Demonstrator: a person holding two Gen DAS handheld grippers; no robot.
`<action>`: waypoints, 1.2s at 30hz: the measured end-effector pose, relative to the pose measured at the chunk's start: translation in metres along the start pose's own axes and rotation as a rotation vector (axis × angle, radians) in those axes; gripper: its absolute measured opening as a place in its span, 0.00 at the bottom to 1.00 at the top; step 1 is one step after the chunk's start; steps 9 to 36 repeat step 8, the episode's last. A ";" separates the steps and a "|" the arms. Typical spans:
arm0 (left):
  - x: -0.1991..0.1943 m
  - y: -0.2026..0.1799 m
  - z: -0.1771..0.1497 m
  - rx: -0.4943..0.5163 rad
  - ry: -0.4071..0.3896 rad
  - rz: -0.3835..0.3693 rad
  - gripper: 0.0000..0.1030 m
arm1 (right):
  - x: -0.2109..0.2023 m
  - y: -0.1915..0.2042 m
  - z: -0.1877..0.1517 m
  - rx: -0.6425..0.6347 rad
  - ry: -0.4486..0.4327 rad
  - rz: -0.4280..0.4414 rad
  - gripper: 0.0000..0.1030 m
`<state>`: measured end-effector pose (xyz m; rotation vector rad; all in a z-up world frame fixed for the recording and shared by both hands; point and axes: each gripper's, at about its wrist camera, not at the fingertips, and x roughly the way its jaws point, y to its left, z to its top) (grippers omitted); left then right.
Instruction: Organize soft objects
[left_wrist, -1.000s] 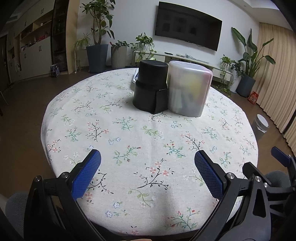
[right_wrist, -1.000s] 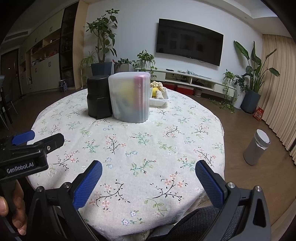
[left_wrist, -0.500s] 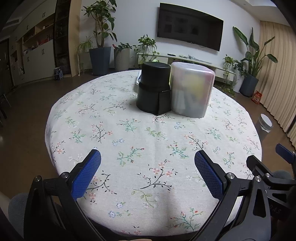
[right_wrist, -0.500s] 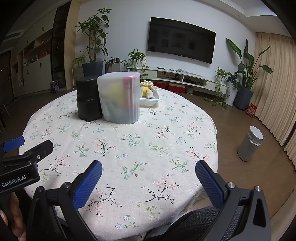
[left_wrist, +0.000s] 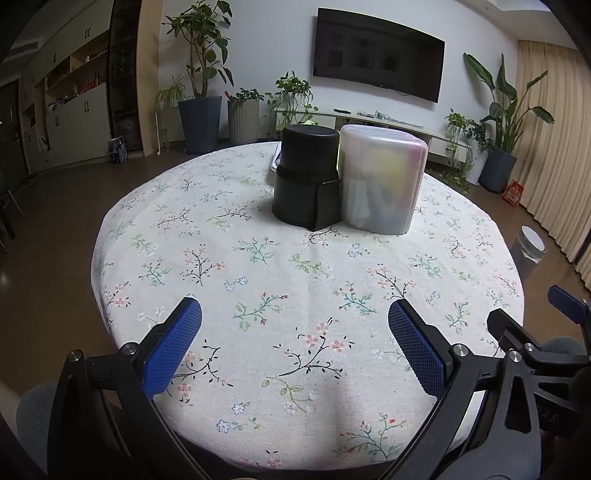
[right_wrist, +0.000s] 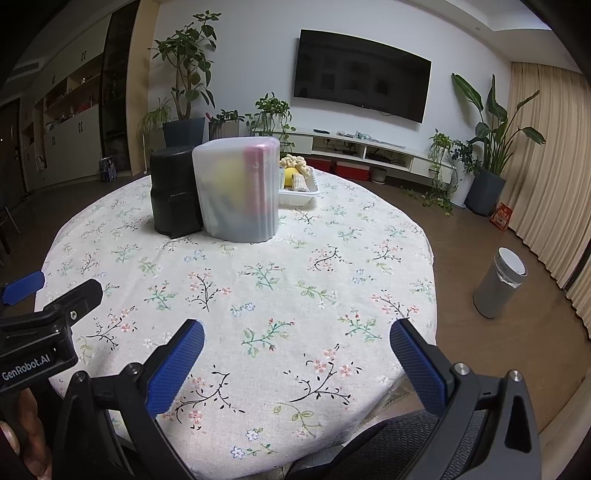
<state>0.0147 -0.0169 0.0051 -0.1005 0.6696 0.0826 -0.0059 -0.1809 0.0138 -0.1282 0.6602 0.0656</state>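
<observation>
Both tongs stand wide apart with nothing between their blue pads. Left gripper (left_wrist: 294, 334) hovers over the near edge of the table (left_wrist: 258, 280), its 2 pads well clear of the floral cloth. Right gripper (right_wrist: 296, 345) hangs likewise over the near right part of the same cloth. In the right wrist view the left gripper's black body sits at the lower left edge, marked GenRobot.AI, with a hand (right_wrist: 22, 432) partly seen under it. In the left wrist view the right gripper's black frame shows at the lower right edge.

Past the bare middle of the cloth, 2 containers stand upright and touching, side by side. Black tub (left_wrist: 307, 179) is on the left, with a flat black piece leaning at its front. Frosted bin (left_wrist: 382, 181) is on the right; yellow, pink and dark shapes show through its wall, too blurred to name. Behind the bin, seen only from the right wrist, a white tray (right_wrist: 299, 192) holds soft items (right_wrist: 295, 171), cream and yellow.

Beyond the table a grey can (right_wrist: 500, 288) stands on the floor at right. Farther off, potted plants (left_wrist: 201, 107) line the wall under a TV (left_wrist: 378, 70).
</observation>
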 end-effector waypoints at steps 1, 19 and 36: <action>0.001 0.001 0.000 -0.003 0.005 -0.003 1.00 | 0.001 0.000 0.000 -0.001 0.001 0.000 1.00; 0.003 -0.001 0.000 0.004 0.018 -0.024 1.00 | 0.001 0.001 0.000 -0.002 0.006 0.001 1.00; 0.003 -0.001 0.000 0.004 0.018 -0.024 1.00 | 0.001 0.001 0.000 -0.002 0.006 0.001 1.00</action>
